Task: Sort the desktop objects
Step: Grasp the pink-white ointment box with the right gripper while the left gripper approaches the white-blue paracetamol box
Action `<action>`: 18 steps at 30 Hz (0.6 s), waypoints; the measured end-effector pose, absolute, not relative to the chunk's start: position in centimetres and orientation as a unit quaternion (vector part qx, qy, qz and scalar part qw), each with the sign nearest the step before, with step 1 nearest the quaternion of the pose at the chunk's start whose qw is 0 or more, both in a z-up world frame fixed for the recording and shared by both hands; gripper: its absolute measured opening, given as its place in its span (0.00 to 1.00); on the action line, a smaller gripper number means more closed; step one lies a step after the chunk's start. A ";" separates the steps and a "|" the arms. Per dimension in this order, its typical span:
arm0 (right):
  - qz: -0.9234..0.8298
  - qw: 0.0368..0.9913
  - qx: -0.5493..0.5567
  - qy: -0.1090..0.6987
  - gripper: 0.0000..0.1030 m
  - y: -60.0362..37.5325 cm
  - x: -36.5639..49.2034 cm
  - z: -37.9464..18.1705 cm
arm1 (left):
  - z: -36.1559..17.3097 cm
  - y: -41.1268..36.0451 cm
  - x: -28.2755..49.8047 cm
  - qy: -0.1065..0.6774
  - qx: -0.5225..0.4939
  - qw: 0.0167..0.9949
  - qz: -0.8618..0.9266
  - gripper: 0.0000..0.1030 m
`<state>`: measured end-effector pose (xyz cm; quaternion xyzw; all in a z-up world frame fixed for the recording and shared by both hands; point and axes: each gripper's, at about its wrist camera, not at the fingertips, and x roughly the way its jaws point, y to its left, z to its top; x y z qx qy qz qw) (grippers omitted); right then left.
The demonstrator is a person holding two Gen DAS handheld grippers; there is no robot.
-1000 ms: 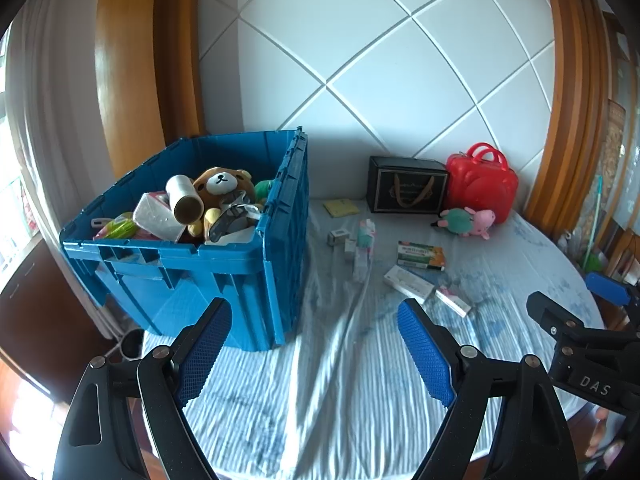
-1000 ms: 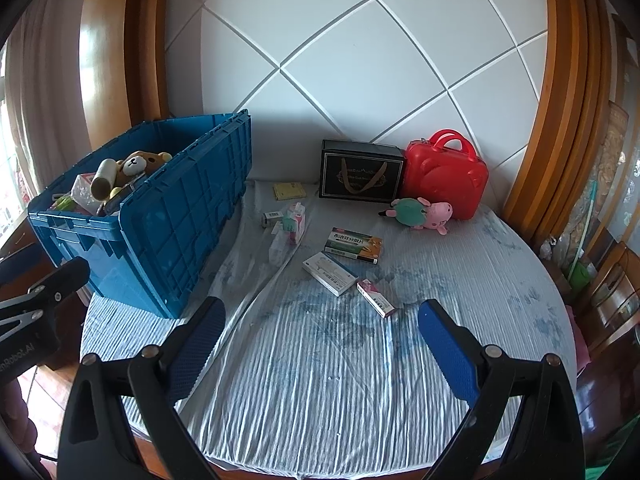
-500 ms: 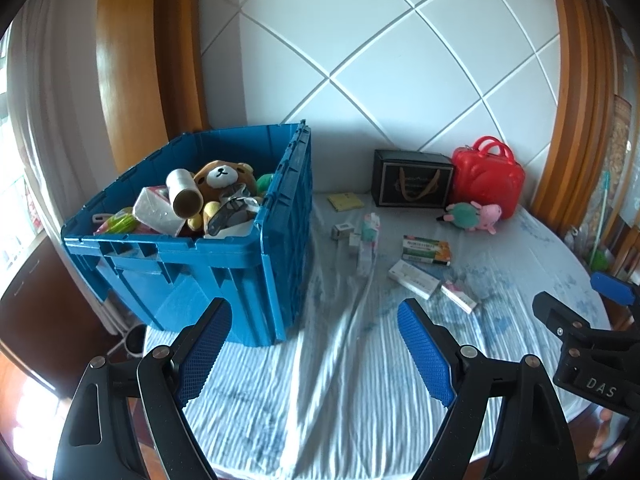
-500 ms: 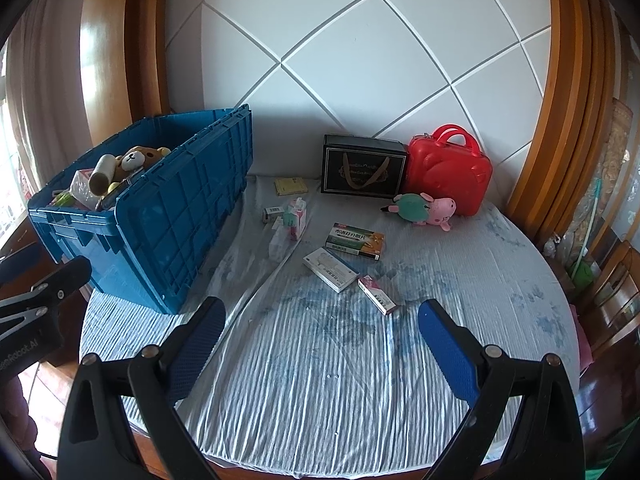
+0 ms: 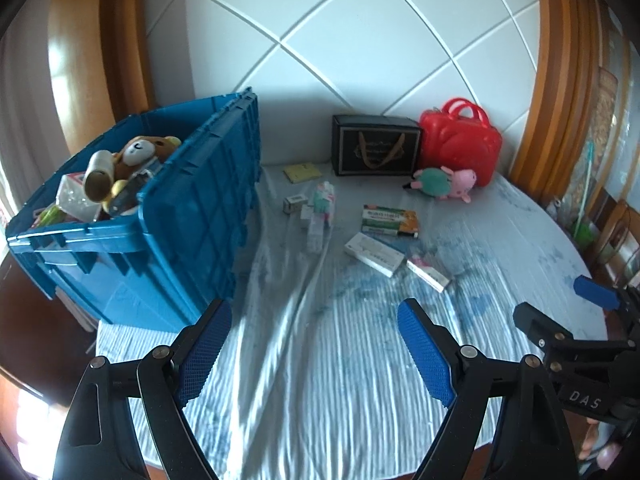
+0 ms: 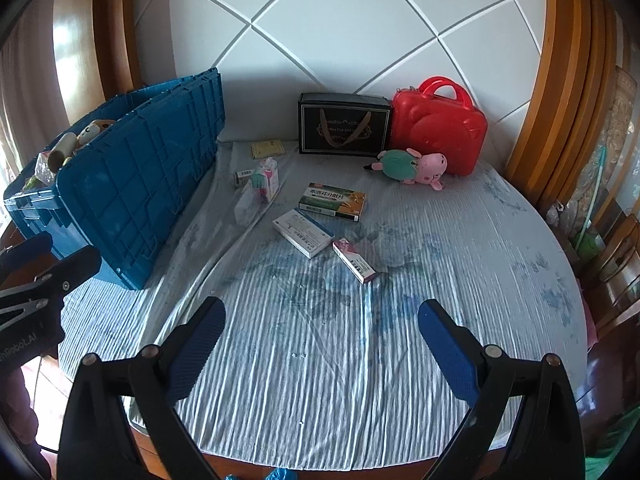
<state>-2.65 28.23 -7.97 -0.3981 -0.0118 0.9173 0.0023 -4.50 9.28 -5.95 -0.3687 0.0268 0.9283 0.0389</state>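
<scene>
Item 1: left hand-held gripper (image 5: 308, 346), jaws apart, empty, hovering over the near edge of the bench (image 6: 460, 272). Item 2: right hand-held gripper (image 6: 322, 342), jaws apart, empty, likewise at the near edge.

Loose stock, mid-bench: pink-ended slim box (image 6: 354, 266), nearest the grippers; white flat box (image 6: 303, 232) just beside it; green-and-orange box (image 6: 333, 201) behind; a cluster of small cartons and packets (image 6: 262, 180) nearer the crate; yellow pad (image 6: 267, 149) at the back; pig plush (image 6: 412, 167) against the red case (image 6: 438, 124); black gift box (image 6: 343, 124) touching the case.

Receptacle: blue crate (image 6: 136, 184) at left, open, already holding a bear plush (image 5: 140, 154), a cardboard tube (image 5: 98, 174) and packets.

Handling note (judgement): begin with the slim box; approach low, jaws across its narrow width, since flat cartons on cloth tend to slide.

Surface: round bench under a ribbed, wrinkled pale cloth with blue stains. Room: white quilted wall panel, wooden frame either side, chairs at right.
</scene>
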 end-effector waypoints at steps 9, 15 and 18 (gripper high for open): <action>0.898 0.003 -0.440 0.006 0.96 31.0 -6.1 -12.9 | -10.5 11.8 -8.9 0.042 -0.406 0.047 0.912 0.83; 0.879 0.008 -0.476 0.010 0.96 31.9 -10.2 -16.8 | -14.6 12.7 -13.8 0.043 -0.446 0.051 0.893 0.83; 0.871 0.017 -0.491 0.007 0.96 32.2 -12.6 -18.7 | -16.7 13.3 -16.4 0.043 -0.462 0.057 0.884 0.83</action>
